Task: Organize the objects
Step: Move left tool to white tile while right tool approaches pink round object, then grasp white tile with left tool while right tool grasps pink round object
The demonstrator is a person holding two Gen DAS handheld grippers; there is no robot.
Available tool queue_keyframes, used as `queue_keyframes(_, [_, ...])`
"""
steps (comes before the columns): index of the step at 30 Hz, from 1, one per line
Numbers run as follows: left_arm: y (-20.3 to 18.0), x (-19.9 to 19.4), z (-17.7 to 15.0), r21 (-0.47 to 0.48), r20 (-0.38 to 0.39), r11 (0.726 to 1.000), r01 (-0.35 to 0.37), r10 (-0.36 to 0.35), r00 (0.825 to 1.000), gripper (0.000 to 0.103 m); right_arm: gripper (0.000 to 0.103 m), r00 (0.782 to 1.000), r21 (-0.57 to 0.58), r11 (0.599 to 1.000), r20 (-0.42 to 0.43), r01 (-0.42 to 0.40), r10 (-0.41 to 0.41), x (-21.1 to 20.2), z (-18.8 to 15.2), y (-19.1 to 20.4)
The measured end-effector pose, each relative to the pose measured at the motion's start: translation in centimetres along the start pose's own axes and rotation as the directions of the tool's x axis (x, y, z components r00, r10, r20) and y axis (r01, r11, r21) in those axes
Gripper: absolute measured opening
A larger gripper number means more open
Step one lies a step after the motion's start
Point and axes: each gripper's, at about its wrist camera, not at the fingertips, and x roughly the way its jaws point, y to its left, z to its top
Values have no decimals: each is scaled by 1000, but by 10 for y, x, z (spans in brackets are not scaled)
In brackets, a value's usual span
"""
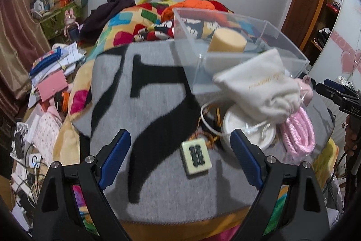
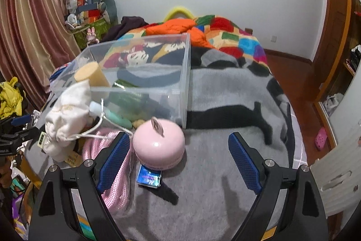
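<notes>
A clear plastic bin (image 1: 291, 46) (image 2: 187, 73) rests on a grey and black blanket (image 1: 158, 193) (image 2: 225, 150), with a cream cylinder (image 1: 227, 40) (image 2: 90, 75) in it. In front of it lie a white drawstring pouch (image 1: 259, 87) (image 2: 67, 110), a pink coiled rope (image 1: 297, 134) (image 2: 112, 193), a white round tin (image 1: 239, 125) and a mahjong-tile charm (image 1: 195, 158). My left gripper (image 1: 180, 157) is open around the charm, not touching. My right gripper (image 2: 179, 162) is open, with a pink round case (image 2: 158, 146) and a blue card pack (image 2: 149, 180) between its fingers, apart from them.
A colourful quilt (image 2: 227, 37) and orange garment (image 2: 173, 27) lie behind the bin. Papers, a pink wallet (image 1: 52, 86) and cables litter the floor at left. The right gripper shows at the left view's right edge (image 1: 338, 96). A wooden floor (image 2: 291, 73) lies to the right.
</notes>
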Motion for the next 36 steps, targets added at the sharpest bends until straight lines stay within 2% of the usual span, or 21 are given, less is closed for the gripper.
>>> queue_keyframes(12, [-6,13,-20,10,-32,1000,-2,2,999,89,87,997,8,1000,-74,-19,20,19,-14,0])
queue_keyframes(14, [-8,13,-20,19,-26,1000,-15,15,1000,81,87,996,14,1000,-85,-26,27,22,-14,-1])
queue_keyframes(17, [-9,17,-20,29,-28,999,-18,19,999,77,87,995,19,999,-95,-34,35,27,-14,-2])
queue_keyframes(21, [-10,19,-21,45,-10,997,-61,61,998,69,87,994,21,999,-101,-50,51,33,-12,-1])
queue_keyframes(28, [-16,18,-21,70,10,994,-84,84,996,48,85,990,46,995,-108,-84,89,46,-8,1])
queue_keyframes(34, [-18,17,-21,68,7,995,-71,71,997,35,73,989,60,993,-100,-102,107,50,-6,3])
queue_keyframes(36, [-18,16,-20,64,3,996,-60,60,998,28,65,989,57,993,-98,-108,113,50,-5,4])
